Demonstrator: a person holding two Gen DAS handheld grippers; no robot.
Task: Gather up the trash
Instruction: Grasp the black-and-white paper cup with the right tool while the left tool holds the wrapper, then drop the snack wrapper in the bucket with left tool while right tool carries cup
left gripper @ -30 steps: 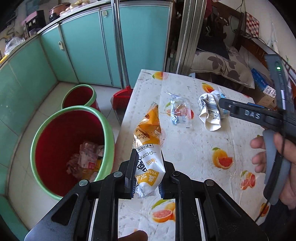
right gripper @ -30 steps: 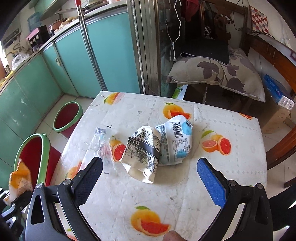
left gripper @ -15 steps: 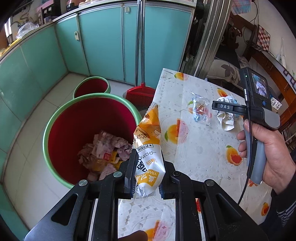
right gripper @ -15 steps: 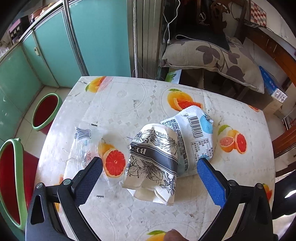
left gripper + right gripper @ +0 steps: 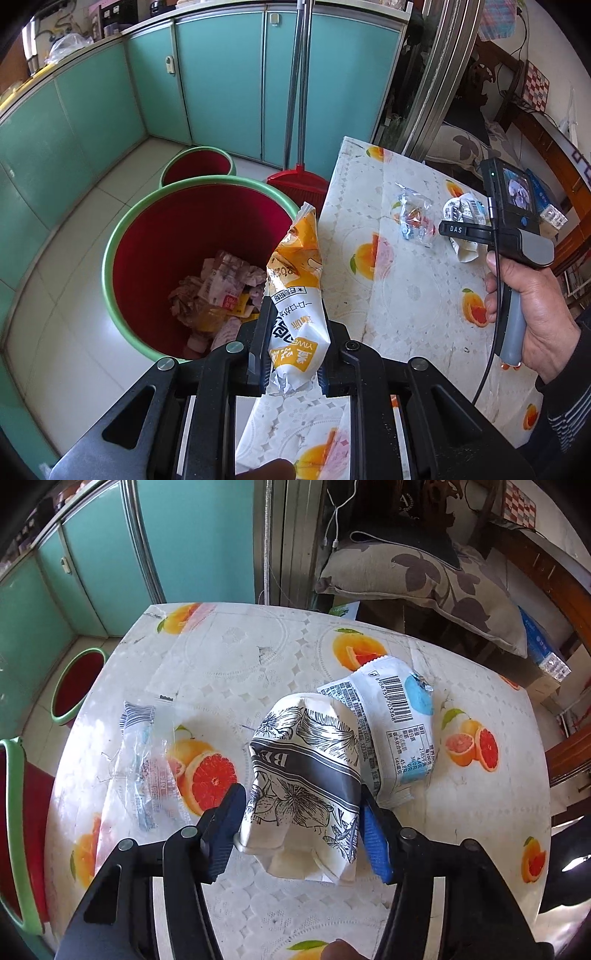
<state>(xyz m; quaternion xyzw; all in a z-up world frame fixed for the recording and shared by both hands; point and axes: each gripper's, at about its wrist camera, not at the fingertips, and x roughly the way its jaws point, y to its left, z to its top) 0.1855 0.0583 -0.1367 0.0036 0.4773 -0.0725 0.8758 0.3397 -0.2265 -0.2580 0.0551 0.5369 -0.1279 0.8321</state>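
big green-rimmed red plastic bin (image 5: 122,236) sits below and ahead-left of the left claw (image 5: 291,354), which is clamped nearly closed on an orange-and-white snack wrapper (image 5: 297,295), held out past the table edge, likely for dropping. right claw (image 5: 301,827) has just been closing; its pads now flank and touch a crumpled black-and-white floral paper cup (image 5: 306,775) on the fruit-print tablecloth (image 5: 258,657), white barcode packet (image 5: 399,716) just beyond, clear wrapper (image 5: 144,760) to its left.

big bin (image 5: 14,812) cut by left edge, blue-white packet (image 5: 402,731) partly under floral bag (image 5: 306,775) (print too small)
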